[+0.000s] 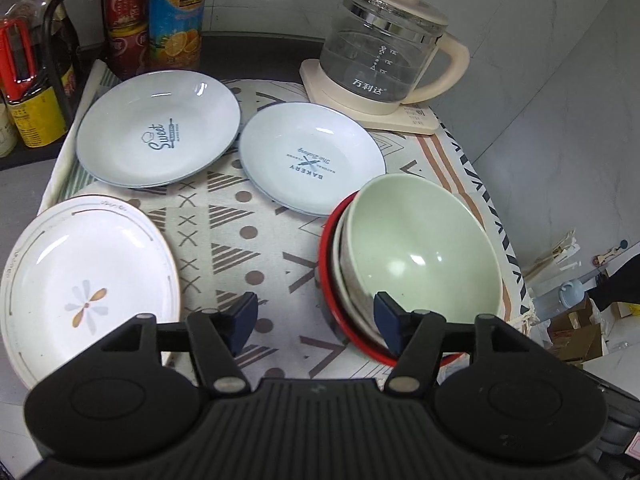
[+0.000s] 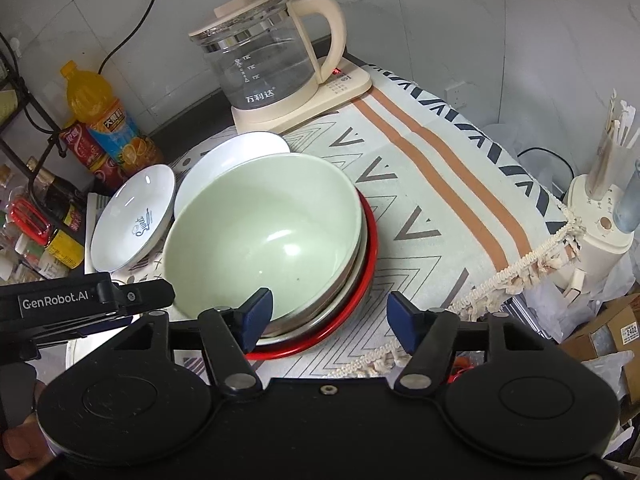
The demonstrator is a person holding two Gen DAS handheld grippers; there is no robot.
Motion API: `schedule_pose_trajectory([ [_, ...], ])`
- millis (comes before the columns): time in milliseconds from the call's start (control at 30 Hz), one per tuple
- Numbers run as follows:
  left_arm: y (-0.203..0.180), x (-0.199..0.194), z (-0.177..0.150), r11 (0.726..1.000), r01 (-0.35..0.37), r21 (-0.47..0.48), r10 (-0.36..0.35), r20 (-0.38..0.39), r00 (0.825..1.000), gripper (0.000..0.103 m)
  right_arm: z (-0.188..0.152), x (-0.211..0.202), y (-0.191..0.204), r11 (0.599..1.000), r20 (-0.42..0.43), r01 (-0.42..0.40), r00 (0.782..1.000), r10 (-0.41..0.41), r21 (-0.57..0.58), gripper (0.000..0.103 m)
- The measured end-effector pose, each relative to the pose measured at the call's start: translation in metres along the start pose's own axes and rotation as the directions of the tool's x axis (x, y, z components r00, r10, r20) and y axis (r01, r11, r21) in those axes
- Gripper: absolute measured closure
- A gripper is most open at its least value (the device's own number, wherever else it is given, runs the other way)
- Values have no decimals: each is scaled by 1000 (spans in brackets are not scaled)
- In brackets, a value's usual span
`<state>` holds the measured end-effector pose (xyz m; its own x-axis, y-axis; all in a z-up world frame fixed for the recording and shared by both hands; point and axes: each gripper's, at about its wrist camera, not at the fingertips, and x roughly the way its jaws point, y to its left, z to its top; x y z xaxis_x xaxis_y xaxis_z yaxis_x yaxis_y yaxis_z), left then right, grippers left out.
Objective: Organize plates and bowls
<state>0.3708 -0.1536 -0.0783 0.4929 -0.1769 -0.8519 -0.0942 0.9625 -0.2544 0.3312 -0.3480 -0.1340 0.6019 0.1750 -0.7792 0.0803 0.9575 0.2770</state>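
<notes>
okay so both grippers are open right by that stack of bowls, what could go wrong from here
1. The green bowl sits tilted and off-centre in the stack over the red bowl; nudging a rim could make it slide or tip.
2. The stack stands near the fringed edge of the cloth, so a push that way could send it off.
3. The left gripper has the flower plate close beside it, and a sideways move could clip it.

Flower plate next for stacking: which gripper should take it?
Left, probably. The flower plate lies just beside the open left gripper; the right gripper sits past the green bowl.
</notes>
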Motion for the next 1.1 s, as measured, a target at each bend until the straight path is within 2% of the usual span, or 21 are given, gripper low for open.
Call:
schedule_pose_trajectory([
  [200,16,-18,-5,1000,-4,8,3,24,1000,40,-6,-13,16,999,18,-13,1000,14,-32,33],
  [367,32,-40,-11,1000,-18,18,17,71,997,29,-10,-24,35,996,38,-44,998,47,-83,24],
  [500,48,-54,-16,999,-50,20,48,83,995,28,-14,-29,52,989,33,-79,996,83,-121,17],
  [633,71,-65,-22,997,-66,-24,68,91,993,26,-19,-31,69,982,36,-105,993,112,-158,11],
  [700,80,-70,-24,995,-90,-41,93,103,990,18,-21,-32,76,977,35,-124,991,132,-175,9],
  [867,102,-84,-30,989,-130,-75,139,130,982,16,-25,-32,94,964,30,-146,987,157,-223,0],
  [1100,126,-94,-38,977,-170,-126,187,138,973,15,-27,-30,110,949,17,-180,981,191,-257,0],
])
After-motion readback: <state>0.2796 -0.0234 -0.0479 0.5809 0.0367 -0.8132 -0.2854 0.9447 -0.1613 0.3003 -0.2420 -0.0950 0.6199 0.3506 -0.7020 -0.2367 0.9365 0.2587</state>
